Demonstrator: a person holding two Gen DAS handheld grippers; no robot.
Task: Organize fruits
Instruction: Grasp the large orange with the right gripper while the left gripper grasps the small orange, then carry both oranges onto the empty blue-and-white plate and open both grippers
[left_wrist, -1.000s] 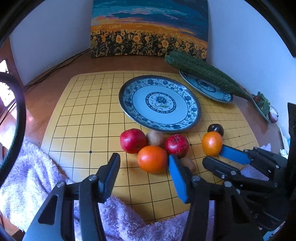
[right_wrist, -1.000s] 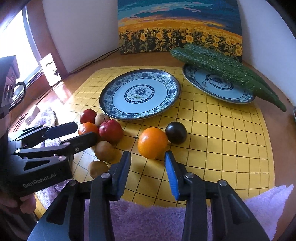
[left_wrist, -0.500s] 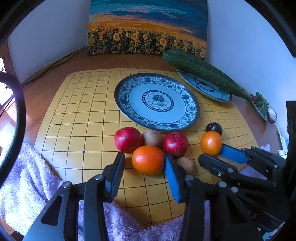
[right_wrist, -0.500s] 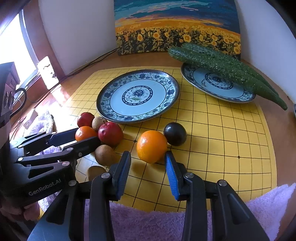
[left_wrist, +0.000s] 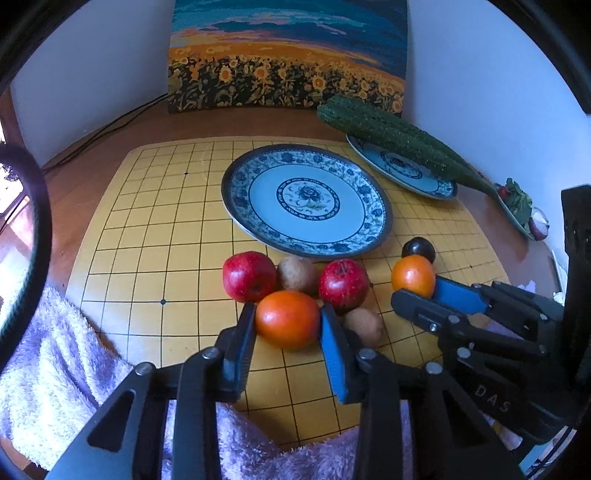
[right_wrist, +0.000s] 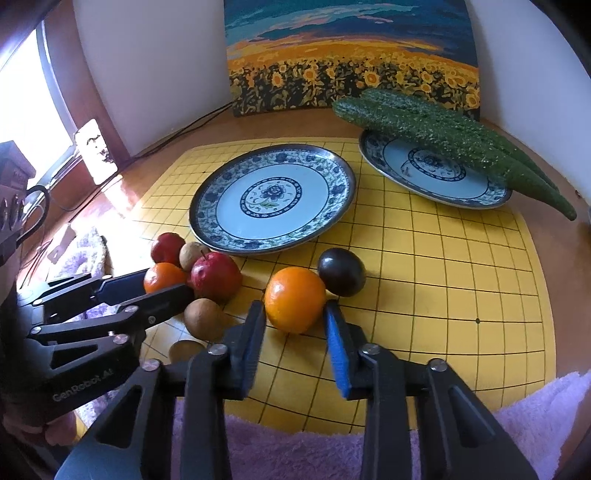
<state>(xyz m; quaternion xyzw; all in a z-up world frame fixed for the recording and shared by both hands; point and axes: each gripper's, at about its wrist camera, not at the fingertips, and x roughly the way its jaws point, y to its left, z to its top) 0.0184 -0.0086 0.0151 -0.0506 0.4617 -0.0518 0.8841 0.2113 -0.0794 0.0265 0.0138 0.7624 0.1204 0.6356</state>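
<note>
The fruits sit clustered just short of the empty blue-patterned plate (left_wrist: 380, 218). Over the last second the left gripper (left_wrist: 288, 325) has slid forward until its open jaws flank the red-orange fruit (left_wrist: 287, 319); the right gripper (right_wrist: 295, 325), also unclenched, has likewise come up around the orange (right_wrist: 294, 299). Both grasps look ready.

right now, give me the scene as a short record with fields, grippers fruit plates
left gripper: open, fingers either side of the left orange, not visibly clamped
right gripper: open, fingers flanking the right orange
loose fruit: two red apples, brown kiwis, dark plum, all on the yellow grid mat
near plate: nothing on it
far plate: two green cucumbers lying across it
front edge: purple towel
</note>
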